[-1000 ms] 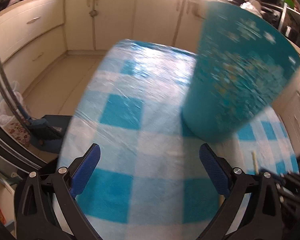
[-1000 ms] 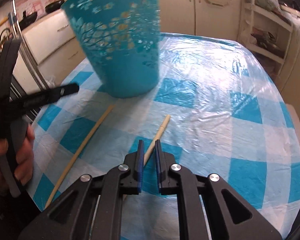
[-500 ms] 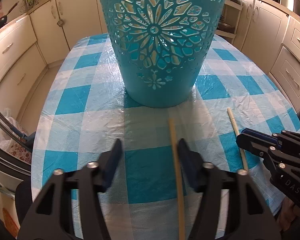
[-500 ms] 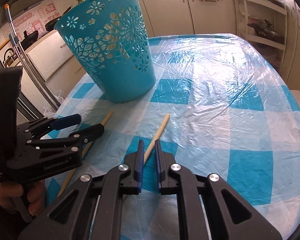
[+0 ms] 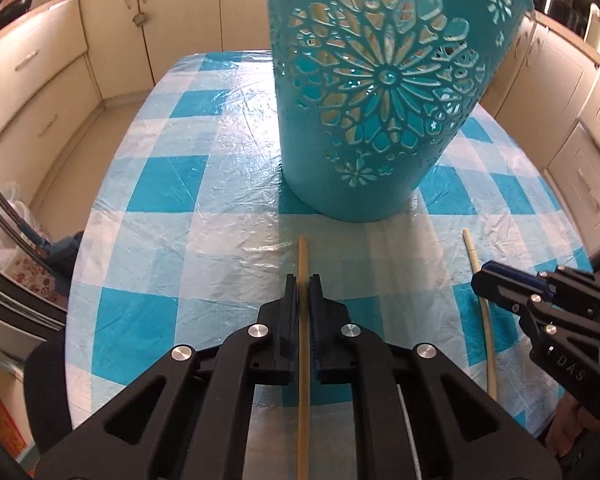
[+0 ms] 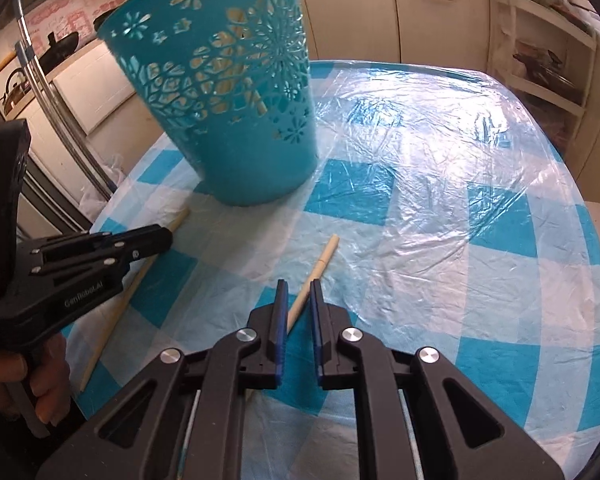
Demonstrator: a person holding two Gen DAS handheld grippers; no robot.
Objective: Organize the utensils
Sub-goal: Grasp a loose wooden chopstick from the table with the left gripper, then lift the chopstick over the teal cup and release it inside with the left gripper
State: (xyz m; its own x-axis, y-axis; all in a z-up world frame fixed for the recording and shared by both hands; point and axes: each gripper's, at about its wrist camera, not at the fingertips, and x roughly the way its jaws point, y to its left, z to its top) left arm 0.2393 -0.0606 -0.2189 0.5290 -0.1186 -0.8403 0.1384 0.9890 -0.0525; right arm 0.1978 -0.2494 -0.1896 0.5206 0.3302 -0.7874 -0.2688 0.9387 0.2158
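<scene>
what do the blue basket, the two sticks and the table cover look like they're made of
Blue basket: likely moulded plastic, matte teal, with cleanly cut flower openings.
Stick in the left hand-held gripper: looks like bamboo or wood, plain tan.
Paler stick at the right hand-held gripper: probably wood too, cream, smooth.
Table cover: checked cloth under clear plastic film, judging by shiny wrinkles.

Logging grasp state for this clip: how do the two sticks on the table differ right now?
The tan stick is darker and sits between the left gripper fingers, which are shut on it. The pale stick is lighter, cream-coloured, and lies beside the right gripper, whose narrow gap it only passes under. Both lie flat on the checked tablecloth, one end toward the teal basket.
</scene>
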